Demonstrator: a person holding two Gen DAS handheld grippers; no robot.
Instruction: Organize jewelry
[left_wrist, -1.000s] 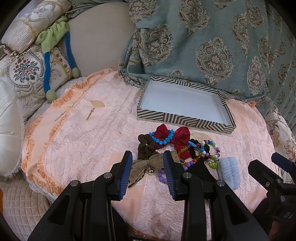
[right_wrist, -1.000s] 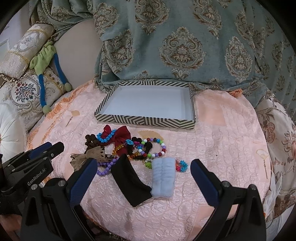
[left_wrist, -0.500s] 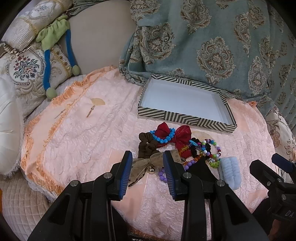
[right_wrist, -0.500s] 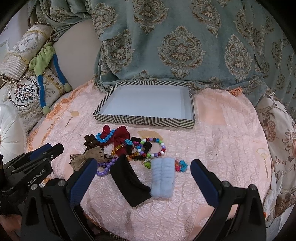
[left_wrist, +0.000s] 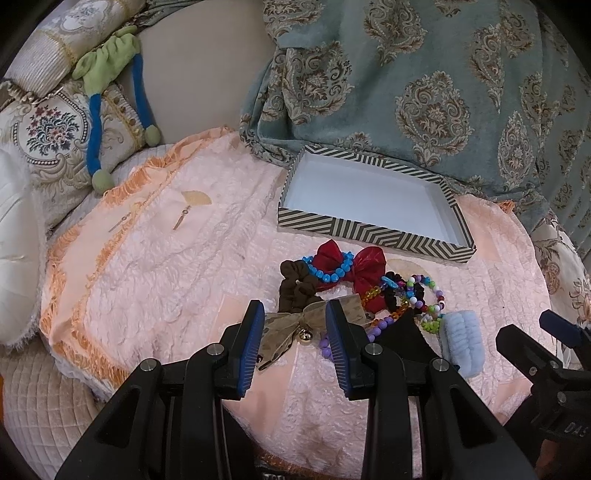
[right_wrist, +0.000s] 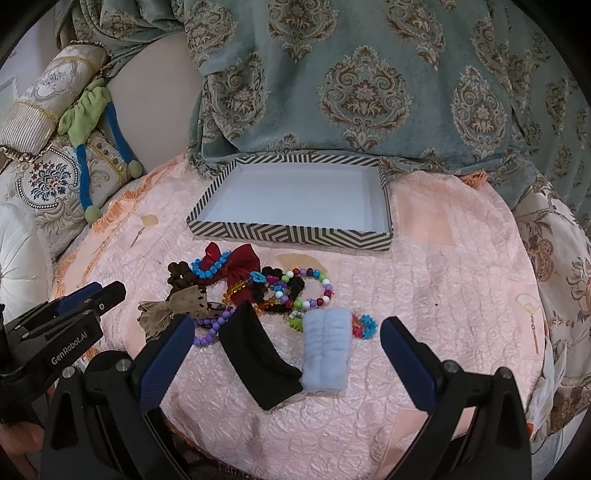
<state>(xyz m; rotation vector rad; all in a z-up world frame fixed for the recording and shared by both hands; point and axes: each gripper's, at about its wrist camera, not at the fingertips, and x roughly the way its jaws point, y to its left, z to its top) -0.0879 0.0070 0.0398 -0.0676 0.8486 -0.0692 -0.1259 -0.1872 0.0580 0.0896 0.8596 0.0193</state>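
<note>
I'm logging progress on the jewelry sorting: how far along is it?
Nothing looks done: the striped box holds nothing. Nothing is in hand either; the left gripper and right gripper are both open and hover over the pile. Left: the bracelets, red bow and scrunchies all lie on the pink cloth.

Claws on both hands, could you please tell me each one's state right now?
Left claw: open, holding nothing.
Right claw: open wide, holding nothing.

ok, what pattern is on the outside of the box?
Dark and cream chevron stripes on the box wall; inside is plain white. Right wrist view shows it best.
</note>
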